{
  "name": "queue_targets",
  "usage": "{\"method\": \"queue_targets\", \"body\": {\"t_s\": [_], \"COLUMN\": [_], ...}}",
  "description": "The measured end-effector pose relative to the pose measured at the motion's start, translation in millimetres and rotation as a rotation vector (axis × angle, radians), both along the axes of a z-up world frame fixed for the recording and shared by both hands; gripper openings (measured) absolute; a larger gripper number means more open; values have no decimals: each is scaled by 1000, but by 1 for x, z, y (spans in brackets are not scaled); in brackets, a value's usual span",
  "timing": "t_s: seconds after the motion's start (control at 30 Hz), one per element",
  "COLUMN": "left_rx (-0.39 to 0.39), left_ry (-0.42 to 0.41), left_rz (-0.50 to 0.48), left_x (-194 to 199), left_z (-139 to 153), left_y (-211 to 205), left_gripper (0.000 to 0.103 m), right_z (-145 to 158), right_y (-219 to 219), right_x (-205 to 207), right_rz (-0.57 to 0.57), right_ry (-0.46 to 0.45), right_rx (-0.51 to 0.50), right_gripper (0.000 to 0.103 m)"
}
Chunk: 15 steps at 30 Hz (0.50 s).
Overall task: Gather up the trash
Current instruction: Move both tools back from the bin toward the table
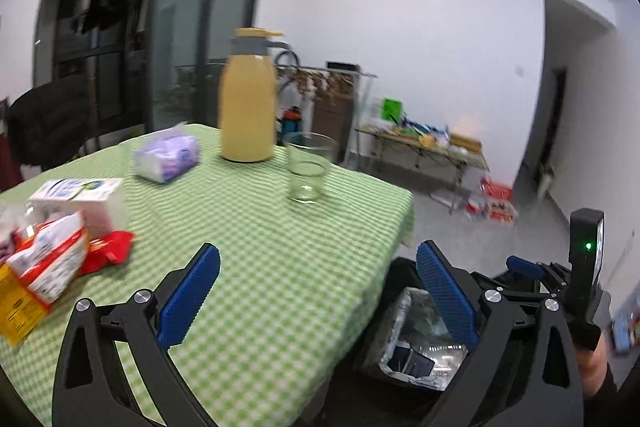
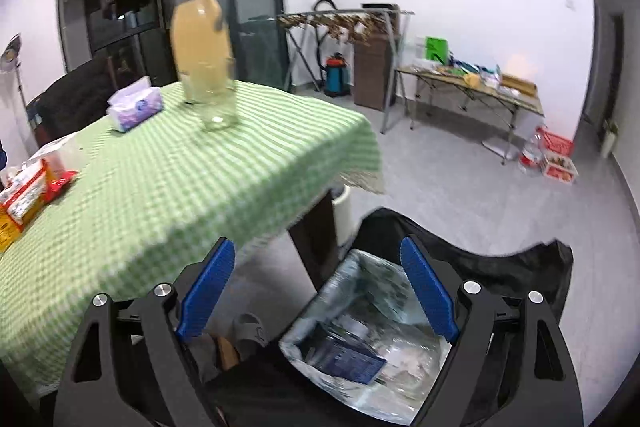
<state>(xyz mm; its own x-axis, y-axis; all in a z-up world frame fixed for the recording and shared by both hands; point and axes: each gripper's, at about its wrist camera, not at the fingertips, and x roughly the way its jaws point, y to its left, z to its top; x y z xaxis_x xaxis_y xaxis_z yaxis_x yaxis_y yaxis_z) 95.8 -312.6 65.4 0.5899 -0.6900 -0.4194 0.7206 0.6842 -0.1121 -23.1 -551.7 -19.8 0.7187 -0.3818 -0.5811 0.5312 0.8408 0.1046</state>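
Through my left wrist camera, my left gripper (image 1: 318,301) hangs with its ribbed blue pads spread wide and nothing between them, over the near corner of the table under a green-and-white checked cloth (image 1: 256,267). The trash I judge still to be collected, a heap of crinkly red-and-white plastic snack wrappers (image 1: 52,263) beside a white cardboard carton (image 1: 86,197), lies at the left edge of the frame, up and to the left of my left pads, its long side running along the table edge. At lower right, below the table corner, the black bin lined with a silvery, crumpled bag (image 1: 416,343) shows discarded packets inside. A tall, smooth yellow thermos jug (image 1: 248,99), a clear drinking glass (image 1: 308,167) and a soft purple tissue pack (image 1: 168,157) stand farther back, looking like keepers. Through my right wrist camera, my right gripper (image 2: 318,293) is also wide and empty, poised above the bin (image 2: 360,327), which fills the lower middle of the frame with a dark blue packet on top. The wrappers (image 2: 30,191) sit at the far left edge, well apart from it, so my left hand looks nearer for the next pick.
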Motion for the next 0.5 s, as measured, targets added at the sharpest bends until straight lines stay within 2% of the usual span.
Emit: {"method": "queue_targets", "body": {"t_s": [0.2, 0.5], "left_rx": [-41, -40], "left_ry": [-29, -28], "left_rz": [128, 310], "left_x": [18, 49], "left_z": [7, 1], "left_y": [61, 159], "left_gripper": [95, 95], "right_z": [12, 35], "right_y": [39, 95], "right_x": [31, 73], "right_rz": [100, 250], "right_ry": [-16, -44], "right_rx": [1, -13], "right_gripper": [85, 85]}}
